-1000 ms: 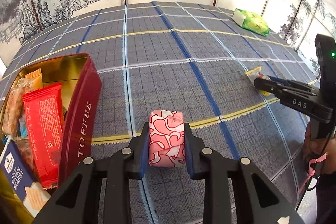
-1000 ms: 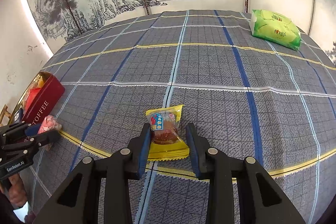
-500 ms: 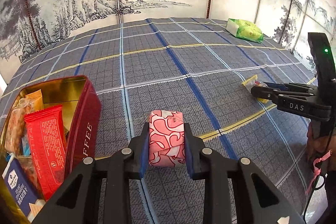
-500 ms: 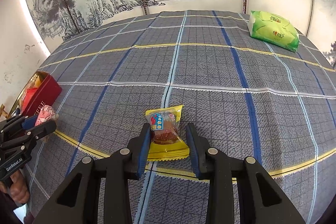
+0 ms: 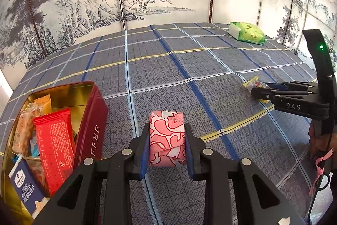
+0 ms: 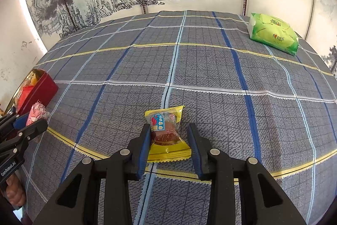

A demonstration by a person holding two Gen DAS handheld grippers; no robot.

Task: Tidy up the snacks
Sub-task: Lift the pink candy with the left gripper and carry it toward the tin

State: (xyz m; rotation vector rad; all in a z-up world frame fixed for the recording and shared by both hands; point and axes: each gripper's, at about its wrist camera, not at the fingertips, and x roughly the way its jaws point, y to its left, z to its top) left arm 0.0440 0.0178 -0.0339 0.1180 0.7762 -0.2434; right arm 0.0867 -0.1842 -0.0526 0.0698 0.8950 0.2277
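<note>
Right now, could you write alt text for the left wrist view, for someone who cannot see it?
The left gripper clamps a pink patterned snack above a plaid tablecloth, beside an open red tin of snacks. To the right, the right gripper reaches a yellow snack packet.

The red tin's [image 5: 92, 119] lettering is partly hidden, perhaps reading "TOFFEE".

Yellow-wrapped snack [image 6: 167, 136] on the plaid cloth [image 6: 210, 77], between the right tool's [image 6: 169, 141] parted fingers.
</note>
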